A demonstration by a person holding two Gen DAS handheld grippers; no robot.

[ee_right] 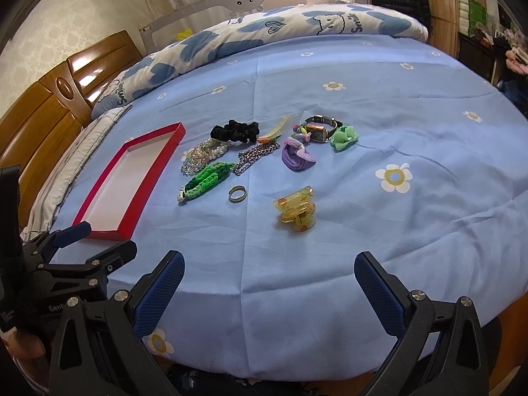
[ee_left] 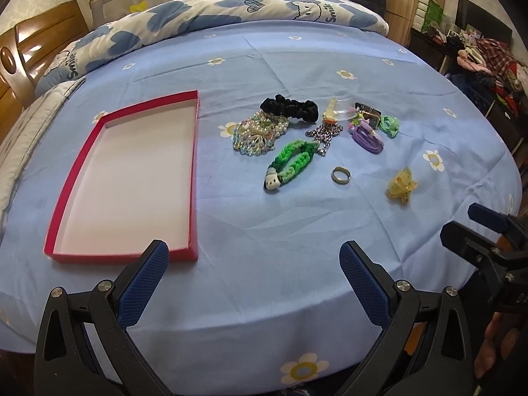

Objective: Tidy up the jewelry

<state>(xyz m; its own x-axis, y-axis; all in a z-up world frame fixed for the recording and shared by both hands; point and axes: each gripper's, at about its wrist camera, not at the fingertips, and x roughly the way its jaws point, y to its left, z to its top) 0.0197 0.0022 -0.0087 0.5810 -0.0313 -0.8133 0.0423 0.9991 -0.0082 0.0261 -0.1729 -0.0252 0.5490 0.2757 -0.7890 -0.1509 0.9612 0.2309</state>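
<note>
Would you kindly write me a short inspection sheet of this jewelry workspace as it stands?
Surface: blue flowered bedsheet, lightly creased.
Job's things: red tray empty, at the left; to its right lie a black scrunchie, beaded bracelets, green braided band, metal chain, ring, yellow hair claw, purple hair tie, watch, green hair tie.
Clutter: clothes heap on a dark cabinet at the right.
Grippers: left gripper and right gripper both open, holding nothing, fingers at the near bed edge.
Cables: nothing seen.
Surroundings: folded quilt, wooden headboard.
</note>
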